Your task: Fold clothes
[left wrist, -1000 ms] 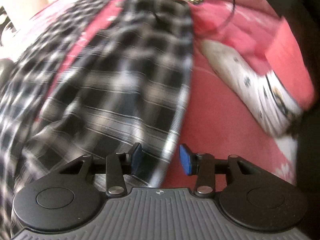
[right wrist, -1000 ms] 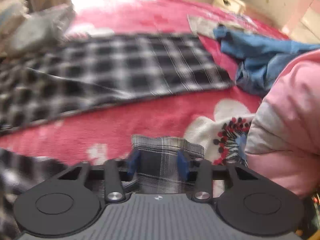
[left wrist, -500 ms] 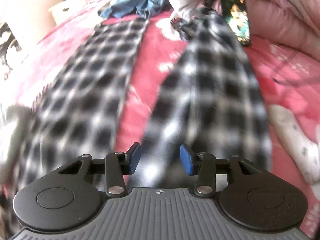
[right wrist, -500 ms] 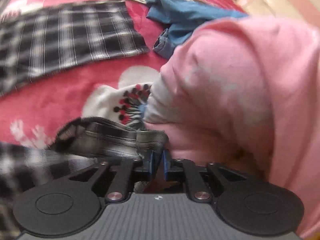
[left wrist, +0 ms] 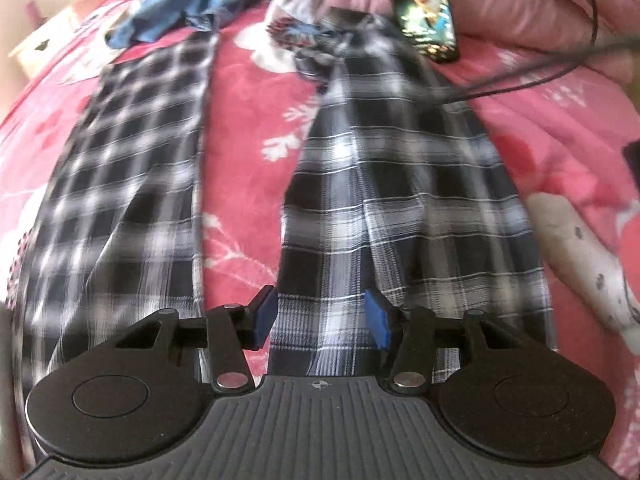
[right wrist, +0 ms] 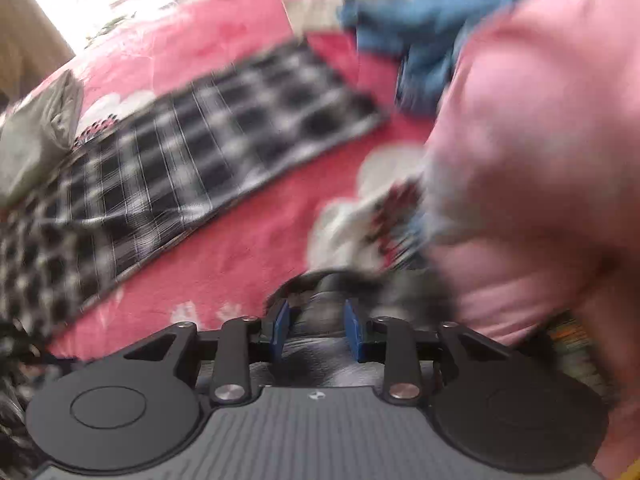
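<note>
- My left hand-held gripper [left wrist: 322, 320] sits at the lower middle of the left wrist view, its blue pads wide apart and gripping nothing; plaid cloth lies below and between them.
- The plaid garment [left wrist: 400, 200] is spread on the red floral blanket [left wrist: 240, 128] in two long black-and-white strips, one down the left of the frame and one from the centre to the lower right, with a bare red gap between them.
- A phone [left wrist: 426, 12] with a lit screen lies at the upper right, just beside the far end of the right strip, and a dark cable [left wrist: 520, 80] runs off to the right.
- Blue clothing [left wrist: 192, 4] is heaped at the upper left.
- My right hand-held gripper [right wrist: 318, 330] is partly open, with bunched plaid fabric between its pads; the blur keeps me from telling whether they touch it.
- In that view the pink sleeve [right wrist: 540, 140] fills the right side.
</note>
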`<state>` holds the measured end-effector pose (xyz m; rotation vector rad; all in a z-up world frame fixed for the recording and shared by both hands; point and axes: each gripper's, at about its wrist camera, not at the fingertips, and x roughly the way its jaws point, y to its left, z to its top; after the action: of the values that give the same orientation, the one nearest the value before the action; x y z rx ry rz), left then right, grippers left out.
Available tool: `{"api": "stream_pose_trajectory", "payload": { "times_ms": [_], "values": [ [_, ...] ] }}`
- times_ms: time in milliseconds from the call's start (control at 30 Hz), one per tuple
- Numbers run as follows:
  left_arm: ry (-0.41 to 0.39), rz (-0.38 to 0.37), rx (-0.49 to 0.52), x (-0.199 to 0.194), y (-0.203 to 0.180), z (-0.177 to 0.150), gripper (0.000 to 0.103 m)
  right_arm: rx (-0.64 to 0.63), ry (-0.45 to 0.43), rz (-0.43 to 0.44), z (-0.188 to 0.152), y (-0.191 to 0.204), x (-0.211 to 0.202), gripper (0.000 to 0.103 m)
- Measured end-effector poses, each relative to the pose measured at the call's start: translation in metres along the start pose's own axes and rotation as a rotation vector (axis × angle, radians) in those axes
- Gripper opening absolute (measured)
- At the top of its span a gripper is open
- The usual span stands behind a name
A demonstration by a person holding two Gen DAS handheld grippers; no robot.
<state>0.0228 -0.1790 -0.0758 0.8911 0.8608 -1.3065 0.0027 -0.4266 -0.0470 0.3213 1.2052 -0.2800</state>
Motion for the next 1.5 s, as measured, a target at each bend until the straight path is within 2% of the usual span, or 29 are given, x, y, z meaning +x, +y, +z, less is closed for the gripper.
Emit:
{"api": "stream_pose_trajectory", "payload": {
  "times_ms": [67,100,167,233,267,333,367,400,533,600,667,700,733,800,867,967,1033,1167,1233,1400,1433,1467,1500],
  "values": [
    [-0.007,-0.011,0.011,0.007,0.001,0.007,0.05,-0.008,0.055,-0.013,0.008,0.005,0.025,0.033],
    [-0.016,-0.015,0.013,0.011,0.002,0.011,0.051,-0.025,0.072,-0.024,0.012,0.009,0.032,0.037],
    [-0.061,-0.018,-0.003,0.02,0.005,0.013,0.051,-0.072,0.105,-0.042,0.018,0.019,0.044,0.047],
    [-0.116,-0.014,-0.016,0.026,0.007,0.014,0.051,-0.132,0.126,-0.068,0.02,0.029,0.055,0.049],
    [-0.147,-0.007,-0.02,0.028,0.008,0.013,0.052,-0.162,0.133,-0.086,0.021,0.033,0.061,0.048],
    [-0.2,-0.015,-0.033,0.032,0.01,0.011,0.054,-0.165,0.138,-0.104,0.023,0.031,0.074,0.025],
    [-0.215,-0.022,-0.042,0.034,0.012,0.011,0.055,-0.136,0.122,-0.097,0.026,0.026,0.075,0.012],
    [-0.226,-0.032,-0.051,0.036,0.013,0.011,0.056,-0.101,0.092,-0.094,0.028,0.021,0.074,0.009],
    [-0.252,-0.102,-0.077,0.043,0.017,0.011,0.056,0.011,-0.066,-0.138,0.03,0.002,0.063,0.009],
    [-0.277,-0.124,-0.081,0.045,0.017,0.011,0.055,0.092,-0.126,-0.125,0.028,-0.008,0.054,0.01],
    [-0.31,-0.144,-0.082,0.044,0.017,0.009,0.048,0.145,-0.176,-0.118,0.022,-0.014,0.04,0.011],
    [-0.328,-0.154,-0.081,0.041,0.016,0.007,0.038,0.166,-0.186,-0.115,0.018,-0.016,0.033,0.013],
    [-0.351,-0.159,-0.076,0.038,0.014,0.006,0.034,0.188,-0.195,-0.113,0.014,-0.018,0.025,0.014],
    [-0.396,-0.169,-0.067,0.031,0.011,0.002,0.027,0.218,-0.167,-0.095,0.005,-0.021,0.015,0.019],
    [-0.445,-0.172,-0.049,0.021,0.005,-0.002,0.023,0.246,-0.1,-0.074,-0.005,-0.018,0.012,0.02],
    [-0.489,-0.237,-0.054,0.011,0.001,-0.006,0.014,0.307,0.007,-0.048,-0.013,-0.018,0.017,0.022],
    [-0.514,-0.28,-0.03,0.006,-0.005,-0.006,0.014,0.36,0.062,-0.042,-0.019,-0.02,0.02,0.025],
    [-0.539,-0.35,0.042,0.003,-0.019,-0.007,0.012,0.448,0.096,-0.054,-0.019,-0.033,0.033,0.027],
    [-0.53,-0.37,0.067,0.005,-0.025,-0.008,0.012,0.5,0.126,-0.035,-0.014,-0.04,0.042,0.032],
    [-0.521,-0.359,0.11,0.007,-0.03,-0.013,0.013,0.58,0.19,-0.003,-0.015,-0.052,0.062,0.037],
    [-0.521,-0.351,0.113,0.006,-0.03,-0.014,0.013,0.591,0.19,0.004,-0.016,-0.055,0.063,0.037],
    [-0.52,-0.341,0.115,0.006,-0.03,-0.016,0.013,0.602,0.19,0.012,-0.016,-0.058,0.064,0.033],
    [-0.522,-0.323,0.113,0.005,-0.029,-0.017,0.014,0.603,0.177,0.019,-0.018,-0.061,0.06,0.023]
  ]
}}
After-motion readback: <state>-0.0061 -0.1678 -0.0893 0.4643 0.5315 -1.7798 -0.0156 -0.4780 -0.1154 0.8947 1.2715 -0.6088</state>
